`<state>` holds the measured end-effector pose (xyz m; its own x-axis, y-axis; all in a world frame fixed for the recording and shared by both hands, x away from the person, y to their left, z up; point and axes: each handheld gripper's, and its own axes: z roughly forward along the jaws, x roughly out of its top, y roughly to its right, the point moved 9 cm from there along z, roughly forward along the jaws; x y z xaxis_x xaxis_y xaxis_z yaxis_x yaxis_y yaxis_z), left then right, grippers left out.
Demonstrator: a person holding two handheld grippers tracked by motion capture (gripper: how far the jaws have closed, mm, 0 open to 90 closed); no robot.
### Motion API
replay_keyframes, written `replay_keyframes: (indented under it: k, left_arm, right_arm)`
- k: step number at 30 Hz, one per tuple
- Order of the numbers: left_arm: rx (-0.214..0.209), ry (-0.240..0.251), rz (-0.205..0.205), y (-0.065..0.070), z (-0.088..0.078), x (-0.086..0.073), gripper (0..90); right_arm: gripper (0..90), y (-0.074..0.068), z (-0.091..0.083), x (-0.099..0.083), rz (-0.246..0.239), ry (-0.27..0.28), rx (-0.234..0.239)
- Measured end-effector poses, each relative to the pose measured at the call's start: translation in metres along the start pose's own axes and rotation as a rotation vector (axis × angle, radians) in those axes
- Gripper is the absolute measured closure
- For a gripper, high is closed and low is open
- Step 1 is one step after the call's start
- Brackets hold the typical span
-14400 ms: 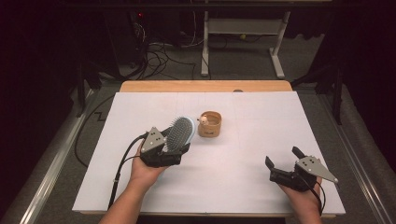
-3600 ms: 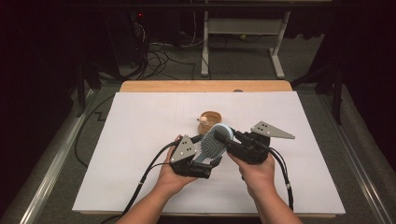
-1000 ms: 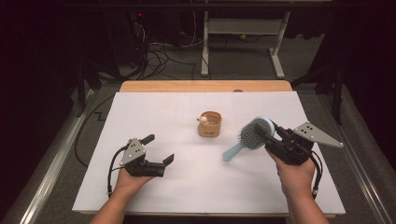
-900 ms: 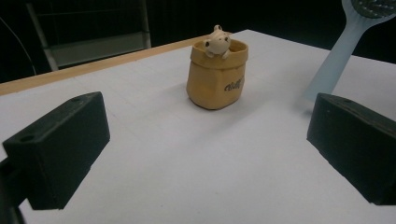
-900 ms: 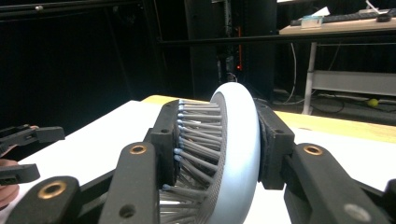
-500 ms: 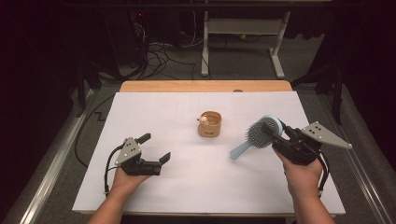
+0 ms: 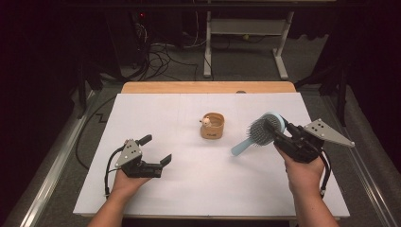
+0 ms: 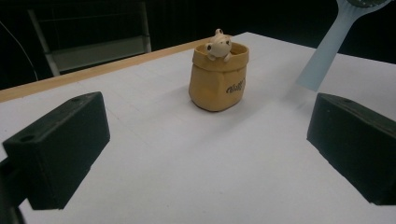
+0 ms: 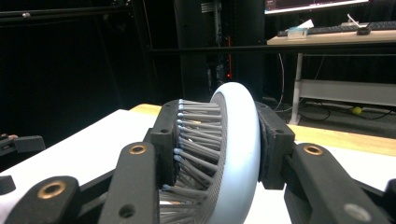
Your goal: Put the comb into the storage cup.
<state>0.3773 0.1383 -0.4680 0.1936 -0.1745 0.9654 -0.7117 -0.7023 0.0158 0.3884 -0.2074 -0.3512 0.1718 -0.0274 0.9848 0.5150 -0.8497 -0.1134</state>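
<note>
**Op A:** Starting on my left: the left gripper [image 7: 157,150] sits low over the white table cover [image 7: 156,113], jaws spread wide with nothing between them. In the left gripper view both black jaws frame bare cover, with the small tan pot [image 8: 218,77] standing beyond them.

**Op B:** And the pot itself?

**Op A:** It's mid-table, upright, shaped like a little sack with a tiny animal figure [image 8: 218,45] peeking over the rim. I count 1 pot and 1 figure. I'd guess glazed ceramic, so rigid, breakable and a bit slick; I'd take it across the body, not the rim.

**Op B:** Then the brush?

**Op A:** 1 hairbrush [image 7: 263,131], pale blue, held clear above the table right of the pot, handle angling down toward the pot but well apart from it. The right gripper [image 7: 276,128] is clamped on the head: in the right gripper view 1 jaw presses the bristle side, the other the smooth back.

**Op B:** Secure hold?

**Op A:** My judgement: it's light, hard plastic, but the bristles flex, so the head could creep or twist under the squeeze. The handle would be the stiffer place to grab.

**Op B:** Totals?

**Op A:** 2 grippers, 1 brush, 1 pot, 1 figure.
</note>
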Motion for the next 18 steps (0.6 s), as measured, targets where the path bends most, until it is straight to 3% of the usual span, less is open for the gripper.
replay_keyframes:
  k: [18]
  left_arm:
    - [-0.006, -0.011, 0.004, 0.001, 0.0, -0.001, 0.0]
  right_arm:
    - [60.0, -0.006, 0.007, 0.026, -0.019, 0.038, 0.0]
